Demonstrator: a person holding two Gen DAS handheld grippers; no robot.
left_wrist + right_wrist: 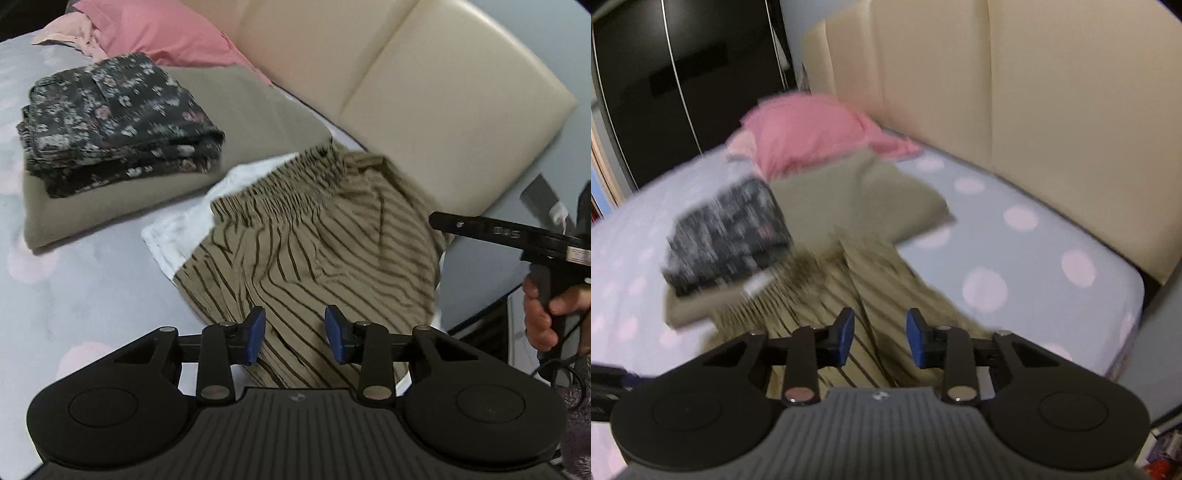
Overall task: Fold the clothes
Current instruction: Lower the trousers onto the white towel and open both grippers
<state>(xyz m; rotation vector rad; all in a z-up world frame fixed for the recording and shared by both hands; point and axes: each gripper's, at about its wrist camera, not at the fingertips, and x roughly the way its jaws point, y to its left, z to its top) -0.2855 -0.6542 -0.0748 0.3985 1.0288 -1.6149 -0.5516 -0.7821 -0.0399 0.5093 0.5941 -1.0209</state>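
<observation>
Striped shorts (314, 236) lie rumpled on the bed (92, 280); left hand-held gripper (295, 334) and right hand-held gripper (880, 338) hover spread, empty; pinch both hem corners evenly, then fold toward the waistband

Left tool (295, 334) and right tool (880, 338) both gape, gripping nothing.

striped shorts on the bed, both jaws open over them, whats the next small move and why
Probably lower the left gripper onto the near hem of the striped shorts and close. The shorts lie rumpled and unfolded on the bed, both grippers are open and hold nothing, and the right gripper is motion-blurred above the same cloth.
</observation>
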